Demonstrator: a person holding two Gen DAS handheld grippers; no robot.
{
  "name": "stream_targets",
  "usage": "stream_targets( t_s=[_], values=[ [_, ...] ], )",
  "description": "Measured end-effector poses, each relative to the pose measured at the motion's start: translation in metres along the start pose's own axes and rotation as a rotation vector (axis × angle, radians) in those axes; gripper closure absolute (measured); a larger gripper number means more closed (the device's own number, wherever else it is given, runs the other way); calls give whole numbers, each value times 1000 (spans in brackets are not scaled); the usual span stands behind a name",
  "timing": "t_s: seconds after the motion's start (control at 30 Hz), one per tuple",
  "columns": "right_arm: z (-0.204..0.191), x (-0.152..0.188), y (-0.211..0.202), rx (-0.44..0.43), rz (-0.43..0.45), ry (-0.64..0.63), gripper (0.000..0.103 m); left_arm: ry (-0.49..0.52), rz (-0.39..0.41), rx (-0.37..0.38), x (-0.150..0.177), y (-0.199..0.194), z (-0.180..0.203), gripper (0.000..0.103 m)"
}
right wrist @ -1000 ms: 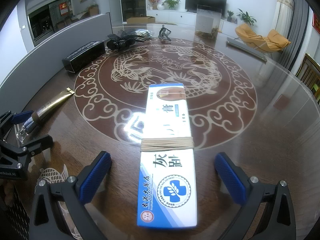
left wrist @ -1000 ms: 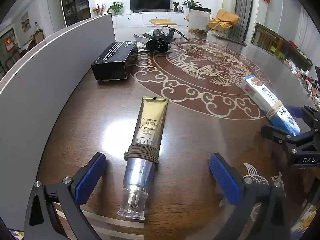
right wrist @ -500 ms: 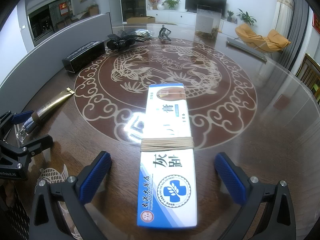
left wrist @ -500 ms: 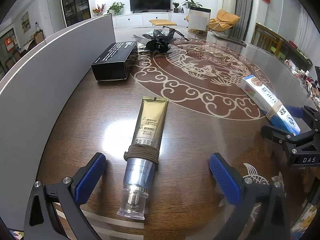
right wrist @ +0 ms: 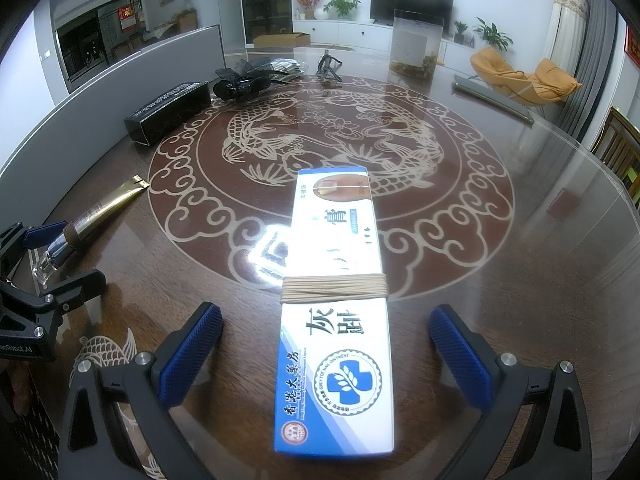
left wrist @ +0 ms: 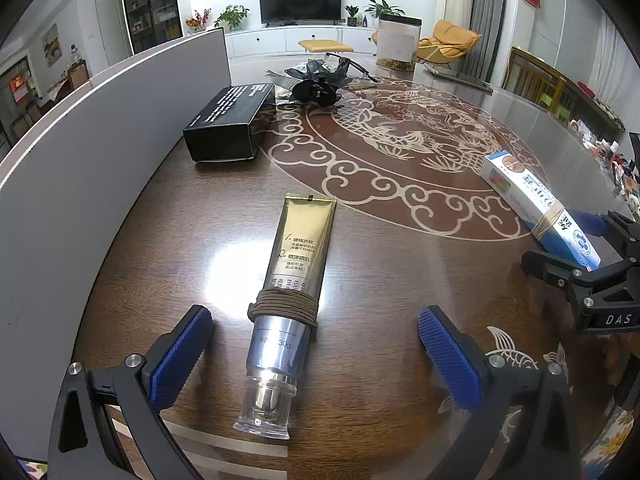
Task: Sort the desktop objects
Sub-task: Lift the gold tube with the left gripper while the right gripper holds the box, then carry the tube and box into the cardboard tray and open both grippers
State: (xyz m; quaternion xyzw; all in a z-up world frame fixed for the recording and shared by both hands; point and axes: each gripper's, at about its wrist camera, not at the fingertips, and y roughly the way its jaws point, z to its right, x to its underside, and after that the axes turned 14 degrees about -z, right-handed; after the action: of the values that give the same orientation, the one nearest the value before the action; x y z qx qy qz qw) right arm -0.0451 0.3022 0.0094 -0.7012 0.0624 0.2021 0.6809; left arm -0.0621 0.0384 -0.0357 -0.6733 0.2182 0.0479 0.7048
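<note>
- Table [left wrist: 400,272]: dark wood under glass with a pale carp-and-cloud inlay; it carries every item listed.
- Grey panel [left wrist: 80,184]: stands upright along the table edge, left of the left gripper.
- Black box [left wrist: 230,124]: lies flat well ahead of the left gripper, beside the panel.
- White-and-blue ointment box [right wrist: 336,312]: lies lengthwise between the pads of the right gripper [right wrist: 326,356], tan cord wound round its middle. Jaws wide apart, neither pad touching; nothing held.
- Gold tube [left wrist: 290,292]: lies between the pads of the left gripper [left wrist: 316,352], clear cap nearest the camera, brown cord wound round it. Jaws wide apart, clear of the tube; nothing held.
</note>
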Motion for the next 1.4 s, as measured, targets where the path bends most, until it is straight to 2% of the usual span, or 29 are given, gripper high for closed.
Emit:
stream_targets(
  t_s=[0.4,0.47,0.6,0.73,0.77,0.8,0.83,0.87,0.97,1.1,1.13,1.2,1.23,1.27,1.33,1.4],
  values=[
    [0,0,0,0,0,0,0,154,-82,75,5,-9,-28,0],
    [0,0,0,0,0,0,0,159,-78,92,8,-10,-31,0],
    [0,0,0,-1,0,0,0,171,-69,65,11,-10,-26,0],
    [0,0,0,-1,0,1,0,113,-47,71,-1,-6,-27,0],
    [0,0,0,-1,0,1,0,83,-28,72,-7,-6,-28,14],
    [0,0,0,0,0,1,0,78,-18,43,-10,-7,-26,47],
    [0,0,0,-1,0,1,0,84,-11,33,-13,-9,-24,64],
    [0,0,-1,-1,0,1,0,79,-16,67,-15,-11,-24,77],
    [2,-1,-1,-35,-2,-22,0,42,8,113,-6,-15,-32,77],
    [7,-25,-5,-119,-86,-94,1,-11,13,170,7,-21,-43,77],
    [7,-29,-6,-125,-100,-101,2,-22,14,175,8,-22,-45,77],
    [-2,-43,-2,-139,-156,-149,24,-31,19,180,9,-21,-46,77],
    [-6,-45,2,-107,-192,-170,50,-33,23,183,9,-21,-46,77],
    [-10,-47,2,-53,-199,-188,59,-35,29,185,9,-22,-46,77],
    [-12,-49,-3,-62,-220,-191,59,-37,55,196,13,-28,-46,77],
    [-10,-45,-16,-76,-201,-178,59,-31,96,205,17,-39,-47,77]
  ],
)
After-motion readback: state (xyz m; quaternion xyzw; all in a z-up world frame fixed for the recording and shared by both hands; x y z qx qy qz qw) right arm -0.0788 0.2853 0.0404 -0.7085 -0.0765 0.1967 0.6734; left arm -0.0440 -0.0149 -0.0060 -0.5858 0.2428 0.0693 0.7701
